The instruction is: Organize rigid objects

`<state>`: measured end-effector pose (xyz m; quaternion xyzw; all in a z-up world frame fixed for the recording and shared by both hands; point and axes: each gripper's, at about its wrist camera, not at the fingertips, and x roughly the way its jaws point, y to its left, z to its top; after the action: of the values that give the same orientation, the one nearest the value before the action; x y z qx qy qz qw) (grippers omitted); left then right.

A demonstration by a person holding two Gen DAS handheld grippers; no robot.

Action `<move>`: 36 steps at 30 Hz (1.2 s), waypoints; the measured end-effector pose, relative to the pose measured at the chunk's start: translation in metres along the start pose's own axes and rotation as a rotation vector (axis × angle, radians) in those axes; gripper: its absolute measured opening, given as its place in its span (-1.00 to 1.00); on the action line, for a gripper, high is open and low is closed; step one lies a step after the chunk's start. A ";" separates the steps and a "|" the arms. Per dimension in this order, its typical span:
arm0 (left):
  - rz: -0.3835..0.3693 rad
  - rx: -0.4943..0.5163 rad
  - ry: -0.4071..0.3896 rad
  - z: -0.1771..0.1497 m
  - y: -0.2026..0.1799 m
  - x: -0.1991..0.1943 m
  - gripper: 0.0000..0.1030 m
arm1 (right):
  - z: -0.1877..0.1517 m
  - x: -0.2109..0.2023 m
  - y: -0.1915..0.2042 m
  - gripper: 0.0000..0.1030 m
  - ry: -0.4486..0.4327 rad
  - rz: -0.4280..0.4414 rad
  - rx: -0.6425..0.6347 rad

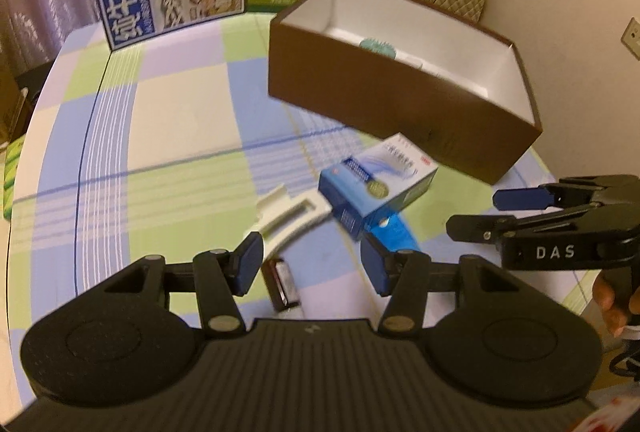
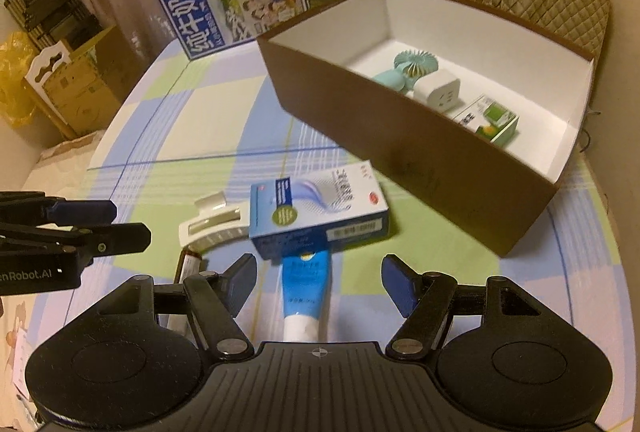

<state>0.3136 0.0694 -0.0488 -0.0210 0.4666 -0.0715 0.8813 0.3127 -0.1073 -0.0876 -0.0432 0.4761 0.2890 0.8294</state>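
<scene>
I am holding both grippers low over the checked tablecloth, each spread wide and grasping nothing. My right gripper is lining up along the blue-and-white tube, which is lying between its parted fingers with its far end tucked against the blue medicine carton, so a straight closing looks the likely next step. My left gripper is hovering beside a small dark cartridge-like item, with the white plastic holder lying just beyond it. These loose pieces are clustering near the front wall of the brown box, which is serving as the collecting bin: a teal mini fan, a white plug adapter and a green-and-white packet are already sitting inside, so I am judging the sorting roughly half done
</scene>
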 end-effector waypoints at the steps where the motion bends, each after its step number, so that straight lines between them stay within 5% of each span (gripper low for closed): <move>1: 0.004 -0.001 0.007 -0.003 0.001 0.002 -0.04 | -0.002 0.002 0.001 0.29 0.005 0.000 -0.003; 36: 0.006 -0.006 0.104 -0.023 0.009 0.044 -0.11 | -0.012 0.043 -0.001 0.28 0.103 -0.008 -0.025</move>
<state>0.3199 0.0728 -0.0990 -0.0186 0.5118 -0.0683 0.8562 0.3204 -0.0939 -0.1295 -0.0704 0.5142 0.2889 0.8045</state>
